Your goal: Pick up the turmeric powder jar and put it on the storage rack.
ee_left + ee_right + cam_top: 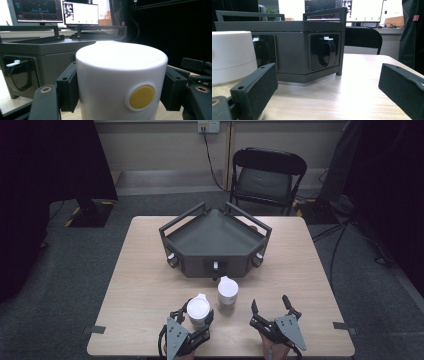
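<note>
Two white containers stand near the dark console [215,245]: left gripper [196,312] clamps the nearer white container [198,309]; right gripper [271,307] jaws stand apart, holding nothing.

High view looks down; both claw views sit low, facing the grey box [215,245].

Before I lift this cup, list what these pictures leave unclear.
- Held cup: its base is cut off by the bottom edge of the left gripper view, and in the high view the left gripper covers its lower wall.
- Second cup: the left edge of the right gripper view cuts it.
- Box front knobs: too small to read in the high view.
- Right gripper: the person's hand is cut off by the bottom edge of the high view.
</note>
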A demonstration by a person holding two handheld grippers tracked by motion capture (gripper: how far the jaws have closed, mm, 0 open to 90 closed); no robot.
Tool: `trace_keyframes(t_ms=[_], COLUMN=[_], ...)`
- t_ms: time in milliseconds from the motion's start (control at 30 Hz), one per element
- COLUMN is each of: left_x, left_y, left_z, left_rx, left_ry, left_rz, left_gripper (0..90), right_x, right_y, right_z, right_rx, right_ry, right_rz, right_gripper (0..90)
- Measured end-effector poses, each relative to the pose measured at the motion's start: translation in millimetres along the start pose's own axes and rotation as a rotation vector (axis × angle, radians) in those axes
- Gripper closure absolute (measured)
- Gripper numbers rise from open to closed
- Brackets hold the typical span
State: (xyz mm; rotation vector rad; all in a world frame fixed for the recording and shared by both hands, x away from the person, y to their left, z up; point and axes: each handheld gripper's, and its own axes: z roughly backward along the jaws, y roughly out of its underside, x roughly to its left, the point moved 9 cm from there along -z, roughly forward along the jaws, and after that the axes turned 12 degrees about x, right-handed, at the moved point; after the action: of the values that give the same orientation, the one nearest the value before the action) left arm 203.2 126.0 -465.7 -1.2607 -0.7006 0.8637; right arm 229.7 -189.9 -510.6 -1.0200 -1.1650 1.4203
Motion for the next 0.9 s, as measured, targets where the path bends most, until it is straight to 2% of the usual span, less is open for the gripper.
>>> trace_keyframes(t_ms=[300,433,600,900], left_x=[3.1,6.9,11.5,20.3], left_y=[-11.3,-17.0,-27.3,-44.6], left_z=[-0.3,-1.6,-5.6,-9.2], left_rx=[-0.003,-0.01,-0.006,-0.022], left_ry=[0.003,0.008,0.018,0.02], left_rz=[-0.008,0.004,-0.007,0.002], left_gripper=[30.9,30.9,30.9,30.9], right_x=[0.0,0.0,0.0,0.0], right_y=[0.0,0.0,0.0,0.0], right_z=[0.0,0.0,0.0,0.0], right_rx=[0.0,0.0,0.0,0.0], right_ry=[0.0,0.0,0.0,0.0], right_rz=[0.0,0.0,0.0,0.0], right_gripper=[0.9,0.9,0.9,0.9])
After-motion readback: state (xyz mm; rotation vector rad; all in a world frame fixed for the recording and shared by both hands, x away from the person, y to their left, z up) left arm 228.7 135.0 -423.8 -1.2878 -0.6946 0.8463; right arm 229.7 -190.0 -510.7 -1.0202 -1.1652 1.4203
